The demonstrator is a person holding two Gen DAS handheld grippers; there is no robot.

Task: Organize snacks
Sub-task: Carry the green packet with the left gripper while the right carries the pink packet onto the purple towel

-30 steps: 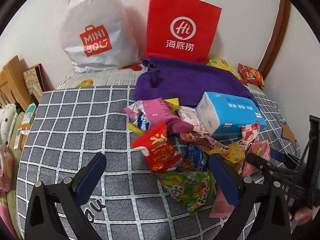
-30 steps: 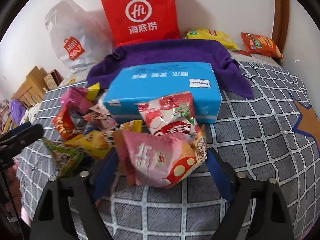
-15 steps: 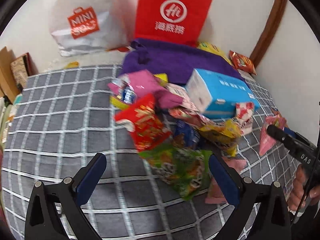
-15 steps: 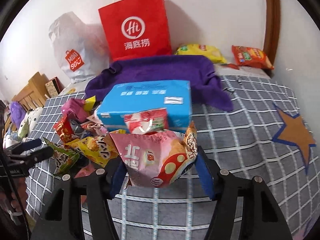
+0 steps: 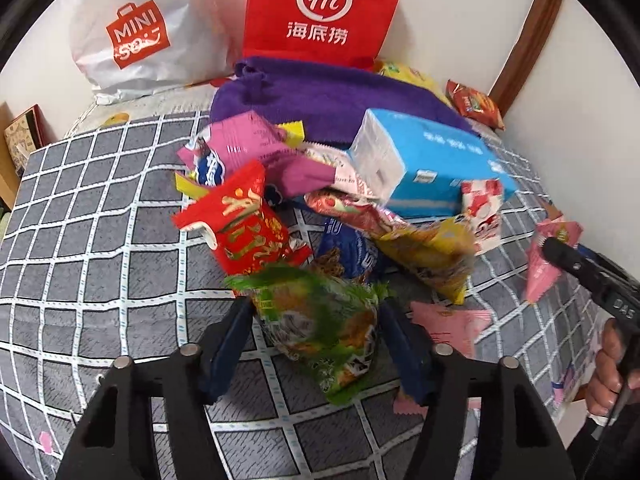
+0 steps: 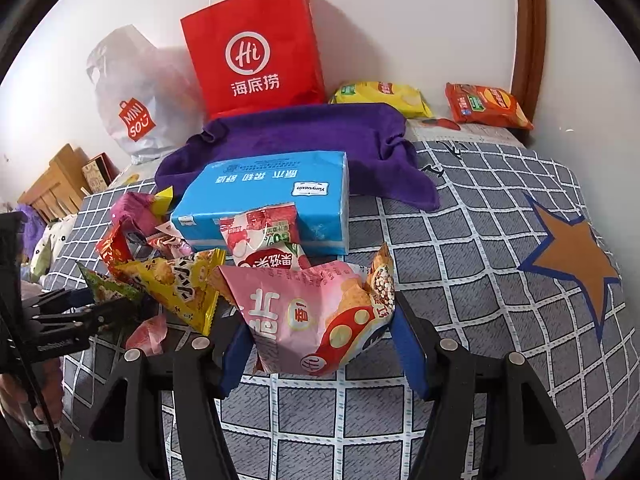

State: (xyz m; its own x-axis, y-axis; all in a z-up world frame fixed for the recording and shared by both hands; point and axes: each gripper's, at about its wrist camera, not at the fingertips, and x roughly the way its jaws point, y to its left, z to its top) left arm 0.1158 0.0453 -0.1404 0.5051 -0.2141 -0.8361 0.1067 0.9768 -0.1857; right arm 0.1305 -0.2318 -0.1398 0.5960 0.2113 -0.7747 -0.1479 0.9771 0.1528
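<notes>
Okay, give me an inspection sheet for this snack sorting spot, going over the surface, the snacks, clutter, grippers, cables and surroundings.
Surface: grey checked blanket with an orange star.
Job's things: snack pile beside a blue tissue pack; yellow packet and orange packet lie apart by the wall.
Clutter: purple towel, red paper bag, white plastic bag.
Grippers: left gripper has just been closing, its pads against the green snack packet; right gripper clamps the pink snack packet.
Cables: nothing seen.
Surroundings: white wall, brown wooden frame, wooden furniture at the left.
</notes>
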